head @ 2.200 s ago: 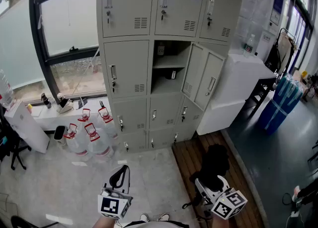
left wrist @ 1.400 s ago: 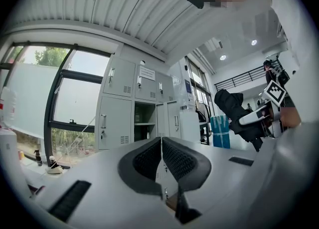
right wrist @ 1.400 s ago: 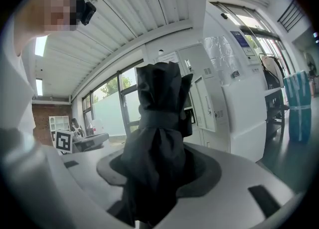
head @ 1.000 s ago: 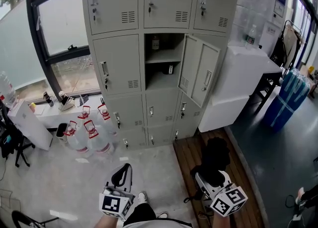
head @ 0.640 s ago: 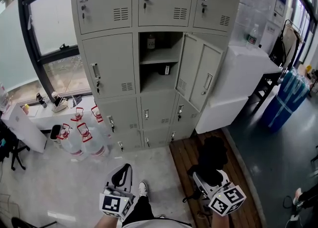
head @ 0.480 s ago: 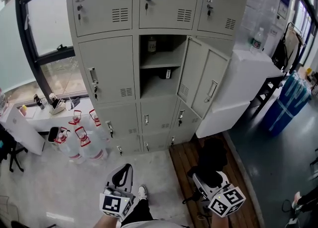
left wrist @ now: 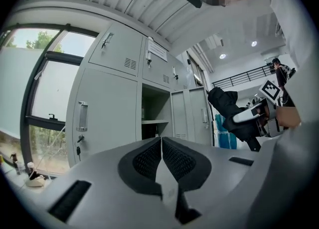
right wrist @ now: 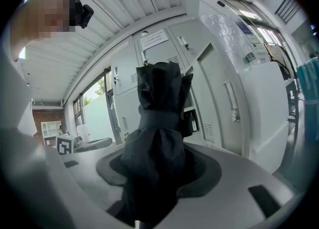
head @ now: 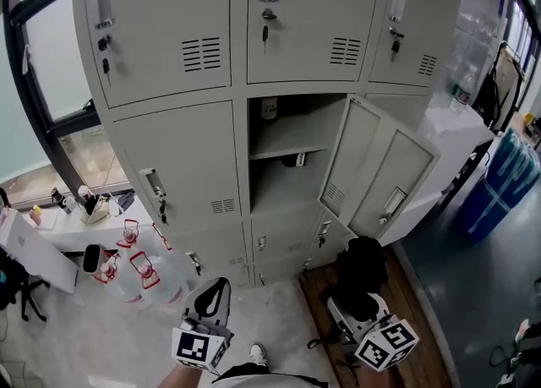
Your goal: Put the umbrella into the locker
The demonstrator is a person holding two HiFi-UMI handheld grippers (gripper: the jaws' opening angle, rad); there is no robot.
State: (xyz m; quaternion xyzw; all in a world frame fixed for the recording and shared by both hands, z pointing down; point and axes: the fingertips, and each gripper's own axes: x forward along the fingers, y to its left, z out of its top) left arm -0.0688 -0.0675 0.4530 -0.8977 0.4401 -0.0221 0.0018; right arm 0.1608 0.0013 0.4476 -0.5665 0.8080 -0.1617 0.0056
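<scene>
A folded black umbrella (head: pixel 362 270) (right wrist: pixel 158 133) stands up out of my right gripper (head: pixel 352 307) (right wrist: pixel 154 173), which is shut on its lower part. In front stands a grey bank of lockers with one open locker (head: pixel 286 151) (left wrist: pixel 149 123) in the middle column, its door (head: pixel 376 177) swung out to the right. A shelf splits the open locker; a bottle (head: pixel 269 108) stands on the upper level and a small dark item (head: pixel 297 159) lies on the lower. My left gripper (head: pixel 209 300) (left wrist: pixel 162 155) is shut and holds nothing, low at the left of the umbrella.
Large water jugs (head: pixel 139 272) with red caps stand on the floor at the lockers' lower left, under a window sill (head: pixel 93 213) with small items. A white cabinet (head: pixel 448 137) and a blue bin (head: pixel 507 179) stand at the right. A wooden floor strip (head: pixel 414 310) runs below the open door.
Both grippers have moved toward the lockers, which now fill much more of the head view. The umbrella has stayed in the right gripper, and the left has stayed shut.
</scene>
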